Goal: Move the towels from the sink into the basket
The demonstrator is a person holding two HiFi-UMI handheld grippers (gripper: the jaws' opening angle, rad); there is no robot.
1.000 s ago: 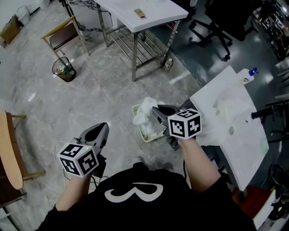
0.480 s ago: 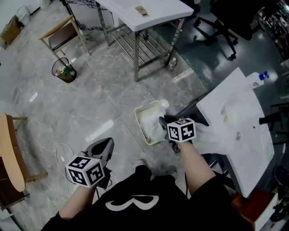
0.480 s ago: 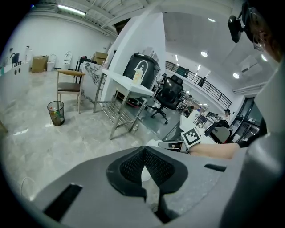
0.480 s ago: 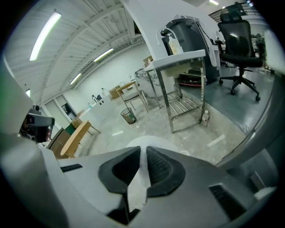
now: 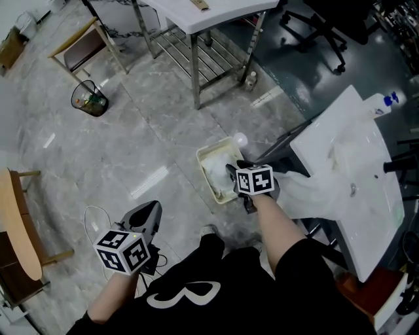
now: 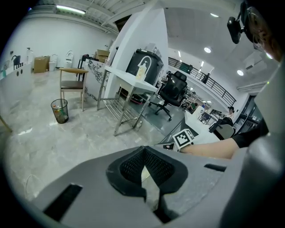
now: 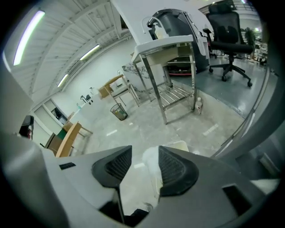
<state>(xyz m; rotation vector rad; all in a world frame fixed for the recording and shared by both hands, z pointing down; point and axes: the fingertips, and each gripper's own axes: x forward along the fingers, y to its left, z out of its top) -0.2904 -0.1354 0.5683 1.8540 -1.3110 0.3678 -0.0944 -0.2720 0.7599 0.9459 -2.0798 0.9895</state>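
A cream basket (image 5: 204, 157) stands on the floor beside the white sink (image 5: 373, 216). My right gripper (image 5: 233, 174) hangs low over the basket. Its jaws are opening, and a white towel (image 7: 150, 176) lies loose against the right pad, with a gap on the left side. White towel cloth (image 5: 218, 176) fills the basket under it. Another towel (image 5: 308, 193) hangs over the sink's near edge, and one more (image 5: 344, 154) lies in the bowl. My left gripper (image 5: 146, 218) is held at my left side, shut and empty (image 6: 144, 171).
A steel-legged white table (image 5: 203, 13) stands beyond the basket, with a wire bin (image 5: 88, 98) and a wooden chair (image 5: 85, 46) to its left. An office chair (image 5: 321, 26) is at the far right. A bottle (image 5: 383, 103) stands at the sink's far end.
My right gripper has carried the towel down from above the basket into it, and its jaws have parted. The left gripper has stayed low at my side.
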